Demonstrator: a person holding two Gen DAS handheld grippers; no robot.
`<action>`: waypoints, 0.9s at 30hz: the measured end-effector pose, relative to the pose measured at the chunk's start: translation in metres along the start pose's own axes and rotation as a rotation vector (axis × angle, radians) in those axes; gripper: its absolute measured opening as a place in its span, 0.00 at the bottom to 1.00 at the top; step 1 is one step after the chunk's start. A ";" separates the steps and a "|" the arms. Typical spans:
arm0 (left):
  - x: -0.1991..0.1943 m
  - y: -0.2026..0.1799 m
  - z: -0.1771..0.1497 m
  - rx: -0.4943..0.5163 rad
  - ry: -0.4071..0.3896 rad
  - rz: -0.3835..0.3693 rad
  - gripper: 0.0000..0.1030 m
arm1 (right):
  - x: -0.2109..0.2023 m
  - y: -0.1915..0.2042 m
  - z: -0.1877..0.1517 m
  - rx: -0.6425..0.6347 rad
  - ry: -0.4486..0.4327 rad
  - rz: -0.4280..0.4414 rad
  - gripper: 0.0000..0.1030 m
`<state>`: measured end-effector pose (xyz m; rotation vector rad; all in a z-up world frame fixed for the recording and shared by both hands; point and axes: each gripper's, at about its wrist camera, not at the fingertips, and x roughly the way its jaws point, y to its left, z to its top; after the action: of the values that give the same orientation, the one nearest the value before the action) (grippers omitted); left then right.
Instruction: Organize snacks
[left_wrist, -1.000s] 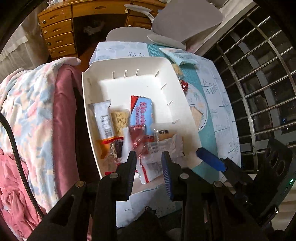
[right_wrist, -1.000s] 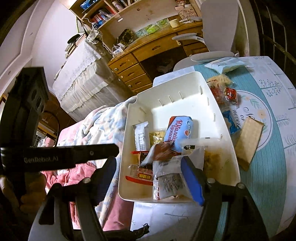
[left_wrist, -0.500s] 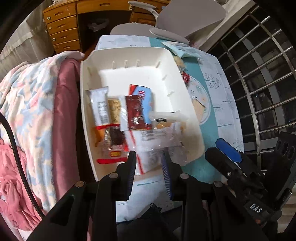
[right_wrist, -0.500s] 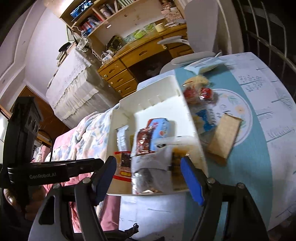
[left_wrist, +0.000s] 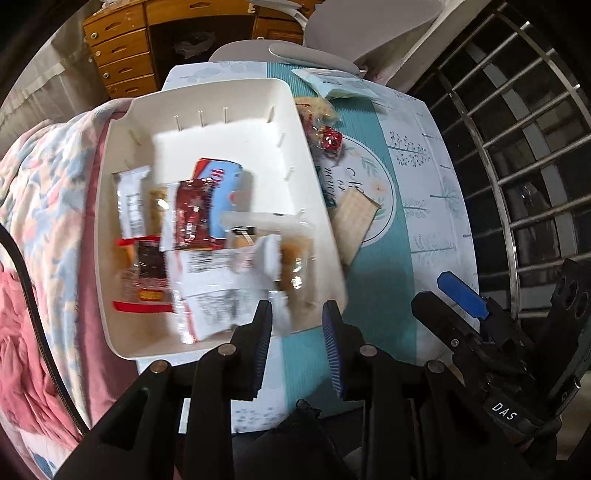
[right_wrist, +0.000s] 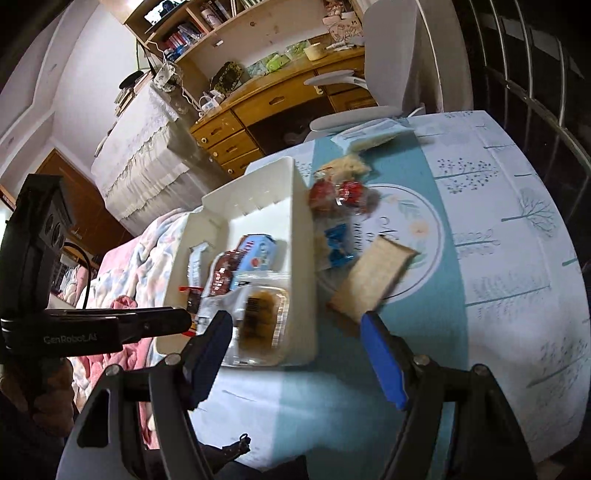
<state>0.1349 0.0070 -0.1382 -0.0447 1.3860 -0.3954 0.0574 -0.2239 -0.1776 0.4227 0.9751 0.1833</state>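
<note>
- White bin (left_wrist: 122, 206) on round table (right_wrist: 517, 258), at its left edge in both views, beside pink-and-blue blanket (left_wrist: 44, 177). Long axis running away from the cameras toward wooden desk (right_wrist: 280, 99); slotted end wall at the far end.
- Snacks piled in near half of bin, most lying lengthwise along the same axis: white wrapper (left_wrist: 131, 206), dark red packet (left_wrist: 192, 214) overlapping blue packet (left_wrist: 225, 184), red-trimmed clear pack (left_wrist: 144, 284), clear clamshell tray of brown pieces (right_wrist: 258, 325) at near right corner.
- Still outside on the table, just right of bin wall: tan cracker pack (right_wrist: 373, 277) lying diagonally, near end toward bin corner; small blue wrapper (right_wrist: 338, 245); red-wrapped sweets (right_wrist: 340, 195); pale crumbly pack (right_wrist: 347, 166); light blue pouch (right_wrist: 373, 134) at far edge.
- Left gripper (left_wrist: 295, 325) above near right corner of bin; fingers narrowly parted, nothing between them.
- Right gripper (right_wrist: 295, 339) above near bin wall and table; fingers spread wide, empty, cracker pack just beyond the blue finger (right_wrist: 380, 354).
- Legible: "GenRobot.AI" on left gripper body in right view; "DAS" on right gripper body in left view. Script on table's round motif partly covered, unreadable. Blue packet lettering and white label print blurred, unreadable.
- Near contents of bin smeared by motion blur; lower items hidden under upper ones. Chair (right_wrist: 391, 55) cut off at frame top.
</note>
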 end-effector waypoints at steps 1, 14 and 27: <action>0.002 -0.004 0.001 -0.009 -0.003 -0.001 0.26 | -0.002 -0.009 0.005 -0.011 0.006 0.005 0.70; 0.027 -0.092 0.009 -0.046 -0.192 0.025 0.52 | -0.012 -0.080 0.062 -0.264 -0.001 -0.023 0.70; 0.115 -0.142 0.028 0.027 -0.090 0.184 0.72 | -0.003 -0.113 0.132 -0.429 -0.029 -0.054 0.70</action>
<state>0.1416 -0.1649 -0.2043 0.0861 1.2836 -0.2552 0.1616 -0.3624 -0.1590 0.0060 0.8882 0.3285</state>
